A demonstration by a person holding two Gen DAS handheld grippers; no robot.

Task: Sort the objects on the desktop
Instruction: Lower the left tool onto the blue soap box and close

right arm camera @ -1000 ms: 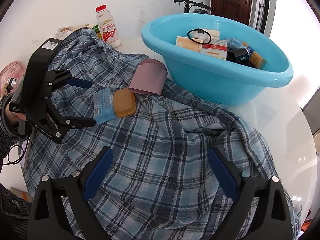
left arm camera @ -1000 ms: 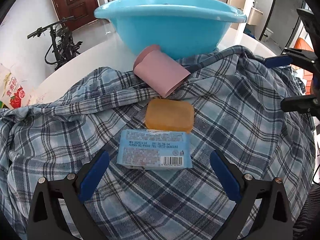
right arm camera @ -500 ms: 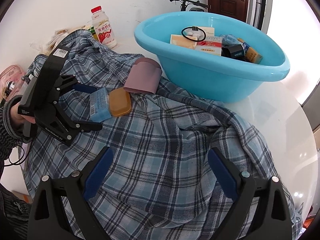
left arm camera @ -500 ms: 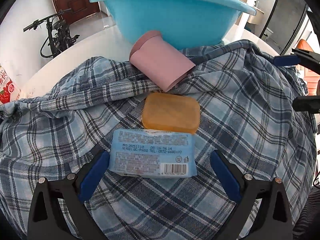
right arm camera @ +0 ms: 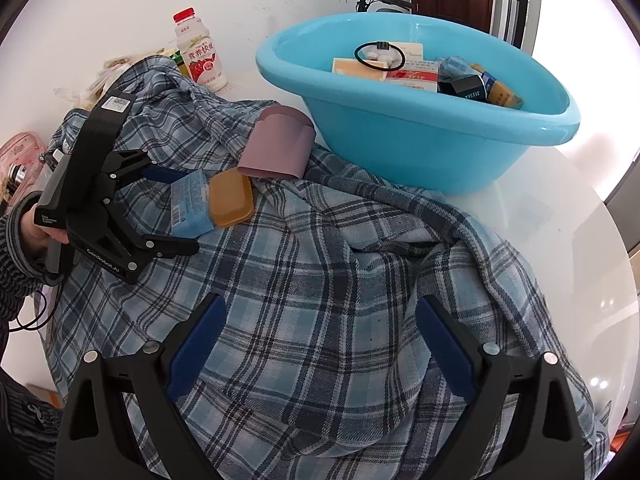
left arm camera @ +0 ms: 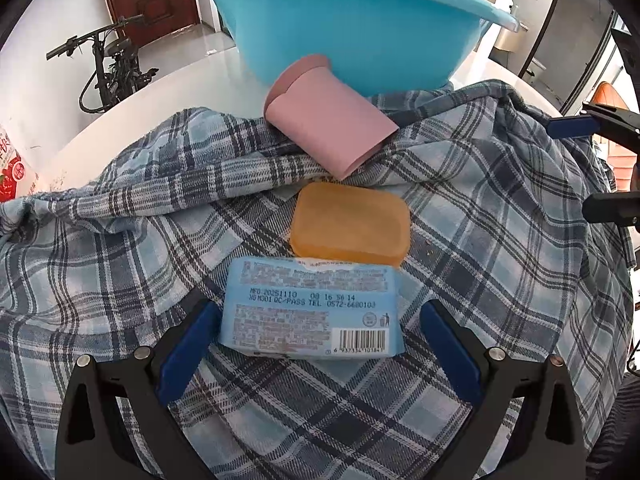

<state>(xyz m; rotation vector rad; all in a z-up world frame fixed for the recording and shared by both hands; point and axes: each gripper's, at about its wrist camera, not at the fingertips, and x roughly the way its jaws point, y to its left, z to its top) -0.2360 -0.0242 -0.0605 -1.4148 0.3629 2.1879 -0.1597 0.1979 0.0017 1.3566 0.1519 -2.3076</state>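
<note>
Plaid shirt (left arm camera: pixel 120 280) covers the near half of the white table (right arm camera: pixel 560 208), one garment spread in loose folds. Over it the left gripper (left arm camera: pixel 316 334) holds its two blue-padded fingers wide apart on either side of one pale blue wipes packet (left arm camera: pixel 312 312), which lies label up with its barcode toward the camera; the left pad sits just beside the packet's edge, and the right pad stands clear of it. Touching the packet's far edge is one orange soap bar (left arm camera: pixel 350 224), and beyond that one pink rolled pouch (left arm camera: pixel 328 124) leans against one blue basin (left arm camera: pixel 352 28).

The right gripper (right arm camera: pixel 320 348) hangs over bare shirt nearer the viewer, its two fingers also spread wide with nothing between them. From its view, the basin holds several sorted things: one black hair tie (right arm camera: pixel 379 56) on top of flat boxes, and one dark box (right arm camera: pixel 464 88) beside them; the exact total is hard to count. One drink bottle (right arm camera: pixel 199 52) with a red cap stands far left, and one bicycle (left arm camera: pixel 108 68) is parked by the door.
</note>
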